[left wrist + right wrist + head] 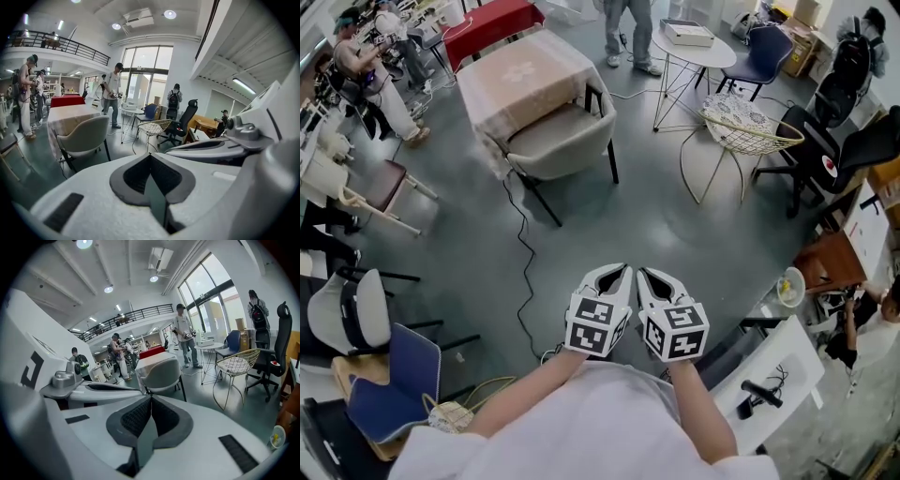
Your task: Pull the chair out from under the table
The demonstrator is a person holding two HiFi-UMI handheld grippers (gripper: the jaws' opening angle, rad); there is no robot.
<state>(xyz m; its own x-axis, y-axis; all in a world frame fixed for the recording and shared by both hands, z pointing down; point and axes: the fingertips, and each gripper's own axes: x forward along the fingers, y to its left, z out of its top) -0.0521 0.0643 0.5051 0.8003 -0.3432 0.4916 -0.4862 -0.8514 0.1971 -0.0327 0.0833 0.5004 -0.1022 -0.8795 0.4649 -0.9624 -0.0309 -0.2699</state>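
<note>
A beige shell chair (561, 141) on black legs stands tucked against a table with a pale cloth (520, 75), far ahead across the grey floor. The same chair (84, 136) shows at the left of the left gripper view, and the chair (161, 373) sits mid-frame in the right gripper view. My left gripper (622, 272) and right gripper (643, 275) hang side by side near my body, well short of the chair. Both are shut with nothing between the pads; the left gripper (150, 157) and right gripper (150, 399) show closed jaws.
A black cable (523, 272) runs along the floor between me and the chair. A wire basket chair (748, 133) and round white table (694, 52) stand at the right, a blue chair (394, 380) at my near left. People stand at the far side.
</note>
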